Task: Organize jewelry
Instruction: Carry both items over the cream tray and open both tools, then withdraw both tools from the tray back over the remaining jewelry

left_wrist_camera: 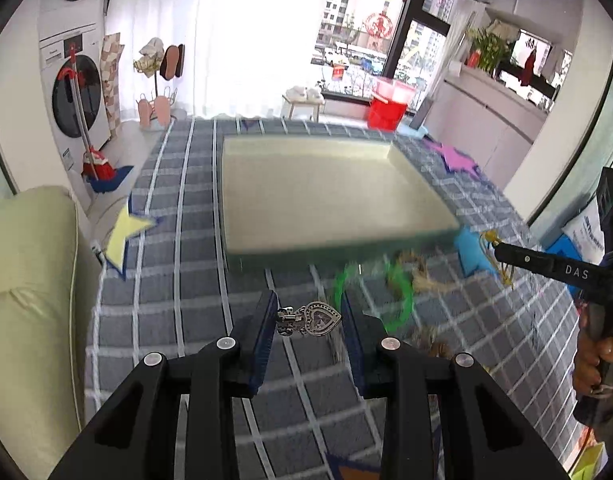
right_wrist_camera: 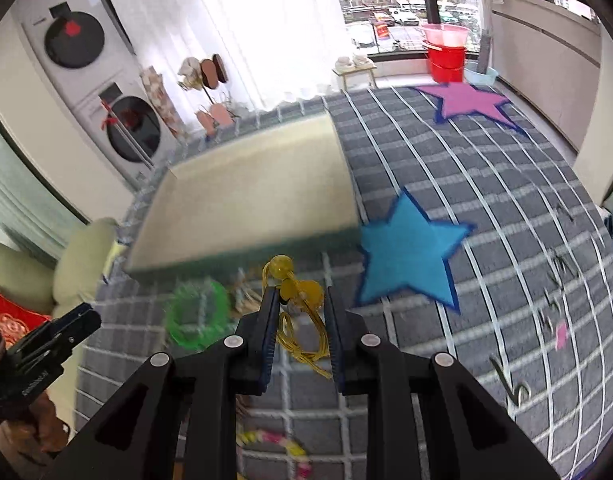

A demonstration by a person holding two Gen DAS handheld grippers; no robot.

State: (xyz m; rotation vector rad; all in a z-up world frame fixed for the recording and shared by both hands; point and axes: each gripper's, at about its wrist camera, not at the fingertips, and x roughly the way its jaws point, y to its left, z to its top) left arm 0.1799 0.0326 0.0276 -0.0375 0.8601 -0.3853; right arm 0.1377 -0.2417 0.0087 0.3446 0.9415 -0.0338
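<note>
left gripper (left_wrist_camera: pixel 308 320) holds a silver heart pendant (left_wrist_camera: pixel 310 319) between its pads, jaws closed onto it across a visible gap, lifted above the grey checked cloth (left_wrist_camera: pixel 178 280). right gripper (right_wrist_camera: pixel 300 312) has yellow bead jewelry (right_wrist_camera: pixel 296 292) with a thin yellow cord between its jaws; the beads touch the left pad but whether the jaws really pinch it cannot be told. cream tray (left_wrist_camera: pixel 326 184) sits on the cloth just ahead of both grippers, blurred. green bangle (right_wrist_camera: pixel 196 314) lies on the cloth near the tray's front edge, between the two grippers, a brown twine piece (left_wrist_camera: pixel 420 276) beside it. blue star patch (right_wrist_camera: pixel 410 256) sits right of the tray, pink star (right_wrist_camera: pixel 466 100) further back. a pink and yellow piece (right_wrist_camera: pixel 278 442) lies blurred under the right gripper
</note>
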